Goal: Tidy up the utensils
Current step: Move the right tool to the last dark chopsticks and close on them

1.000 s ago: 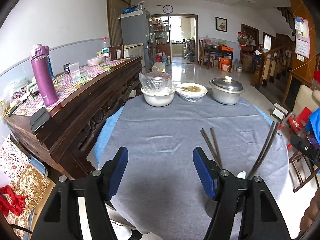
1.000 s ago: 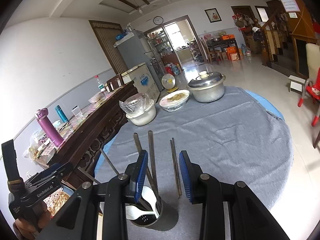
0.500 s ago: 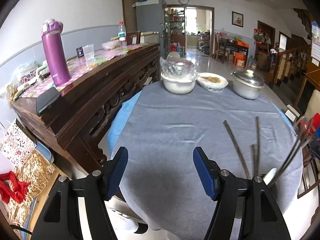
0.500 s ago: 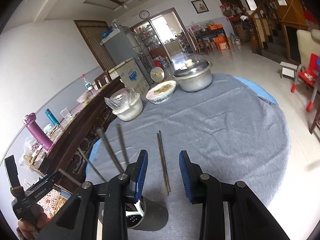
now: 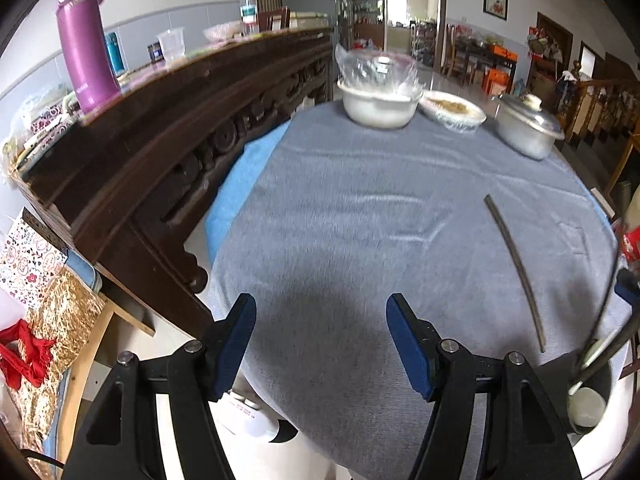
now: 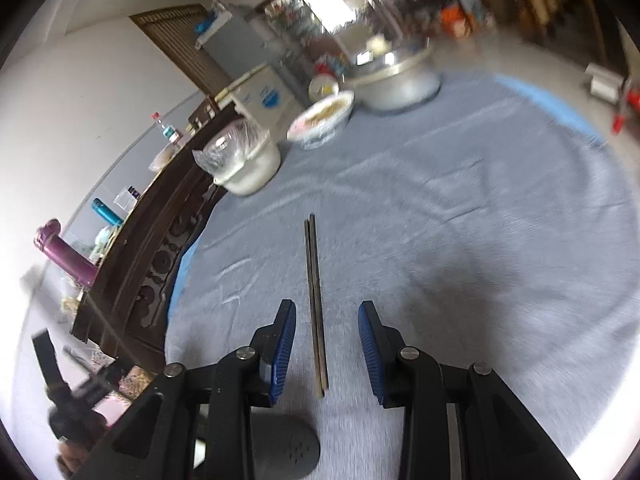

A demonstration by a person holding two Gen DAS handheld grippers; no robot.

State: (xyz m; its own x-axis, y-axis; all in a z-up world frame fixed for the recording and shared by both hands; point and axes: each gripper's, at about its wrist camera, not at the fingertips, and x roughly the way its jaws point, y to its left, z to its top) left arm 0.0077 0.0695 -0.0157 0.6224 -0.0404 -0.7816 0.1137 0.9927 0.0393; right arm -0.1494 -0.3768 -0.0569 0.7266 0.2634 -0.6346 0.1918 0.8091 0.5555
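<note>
A pair of dark chopsticks [image 6: 315,300] lies side by side on the grey tablecloth [image 6: 460,220], its near end between the fingers of my right gripper [image 6: 327,346], which is open and low over the cloth. The same chopsticks [image 5: 516,264] show in the left wrist view, to the right of my left gripper [image 5: 320,344], which is open and empty at the table's near edge. A utensil holder [image 5: 592,396] with a white spoon and dark chopsticks stands at the far right; its grey perforated side [image 6: 286,454] shows under the right gripper.
A plastic-covered white bowl [image 5: 378,104], a covered dish [image 5: 454,114] and a lidded metal pot [image 5: 528,130] stand at the table's far side. A dark wooden sideboard [image 5: 168,136] with a purple bottle [image 5: 86,50] runs along the left.
Both views have dropped lower and closer to the table. The right gripper has come down around the near end of the lying chopsticks; the holder has slid beneath it. The left gripper has shifted left.
</note>
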